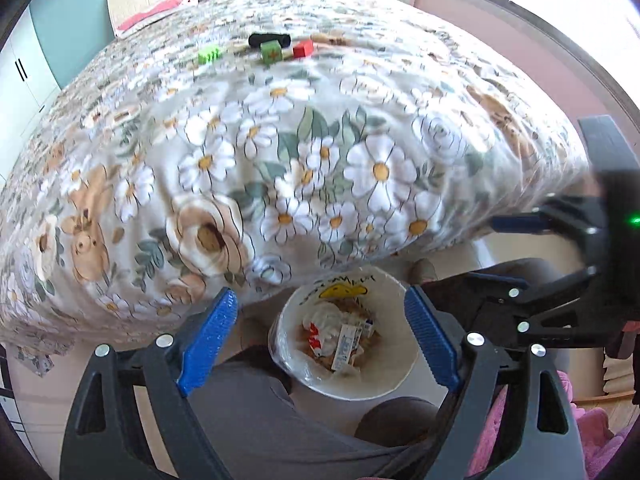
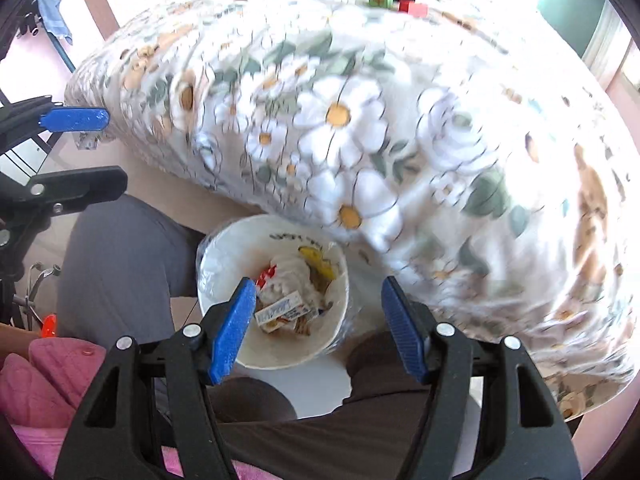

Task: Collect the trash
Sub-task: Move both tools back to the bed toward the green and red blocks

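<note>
- Both grippers hang above the white trash bin (image 1: 394, 376) on the floor, between the person's knees, right against the floral bed (image 1: 320, 152).
- Left hand-held gripper (image 1: 320, 340): jaws spread wide, nothing between them. Right hand-held gripper (image 2: 320, 326): jaws parted about halfway, also empty.
- Wrappers and a small carton (image 2: 282, 310) already sit inside the bin.
- Both point steeply down, side by side, the bin framed between each pair of fingers.
- My guess for next: go for what's left on the bed, the black item (image 1: 269, 39), green cubes (image 1: 270, 52) and red block (image 1: 303, 48) at the far side. Approach low and flat so the quilt doesn't bunch.
</note>
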Tool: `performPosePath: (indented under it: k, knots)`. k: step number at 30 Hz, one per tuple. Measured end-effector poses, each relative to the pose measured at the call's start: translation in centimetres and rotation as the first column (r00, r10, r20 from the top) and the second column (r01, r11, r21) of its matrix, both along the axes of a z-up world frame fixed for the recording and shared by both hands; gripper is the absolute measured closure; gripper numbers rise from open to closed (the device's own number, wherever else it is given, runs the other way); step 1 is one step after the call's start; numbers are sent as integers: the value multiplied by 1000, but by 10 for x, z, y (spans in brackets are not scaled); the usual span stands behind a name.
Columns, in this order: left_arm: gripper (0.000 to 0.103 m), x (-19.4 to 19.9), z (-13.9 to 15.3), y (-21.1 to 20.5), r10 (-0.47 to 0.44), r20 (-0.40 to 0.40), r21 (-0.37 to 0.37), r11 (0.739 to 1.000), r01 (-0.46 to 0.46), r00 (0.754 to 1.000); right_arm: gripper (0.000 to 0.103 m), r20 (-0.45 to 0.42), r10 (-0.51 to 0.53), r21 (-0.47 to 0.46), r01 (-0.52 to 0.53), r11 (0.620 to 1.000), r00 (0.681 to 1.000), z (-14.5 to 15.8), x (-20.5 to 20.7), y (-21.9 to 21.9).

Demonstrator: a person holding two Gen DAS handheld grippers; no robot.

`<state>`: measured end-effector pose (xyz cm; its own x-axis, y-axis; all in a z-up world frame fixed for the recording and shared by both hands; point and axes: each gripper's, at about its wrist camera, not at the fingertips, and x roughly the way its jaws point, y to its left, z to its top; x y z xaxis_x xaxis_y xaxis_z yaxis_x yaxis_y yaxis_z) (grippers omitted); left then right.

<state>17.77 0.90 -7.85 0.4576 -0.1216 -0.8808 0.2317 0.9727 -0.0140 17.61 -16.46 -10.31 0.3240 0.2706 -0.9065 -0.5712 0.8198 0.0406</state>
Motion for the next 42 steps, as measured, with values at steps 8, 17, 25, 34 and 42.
performPosePath:
  k: [8,17,25,34,42]
  knots:
    - [15,46,59,0,-18,113,59,998,12,993,34,200,62,29,-69,997,978,95,33,-10]
    - [14,124,70,8,-148,142,58,988,141,979,34,277,155,7,-163,987,948,126,97,-1]
    - [14,210,40,17,-294,137,91,955,284,946,34,224,198,19,-207,978,954,97,184,12]
    - [14,303,-9,26,-427,85,111,902,417,900,34,136,272,16,-277,961,953,38,288,34]
    - [14,356,-38,16,-523,57,38,852,521,851,34,86,330,5,-332,943,940,-7,350,64]
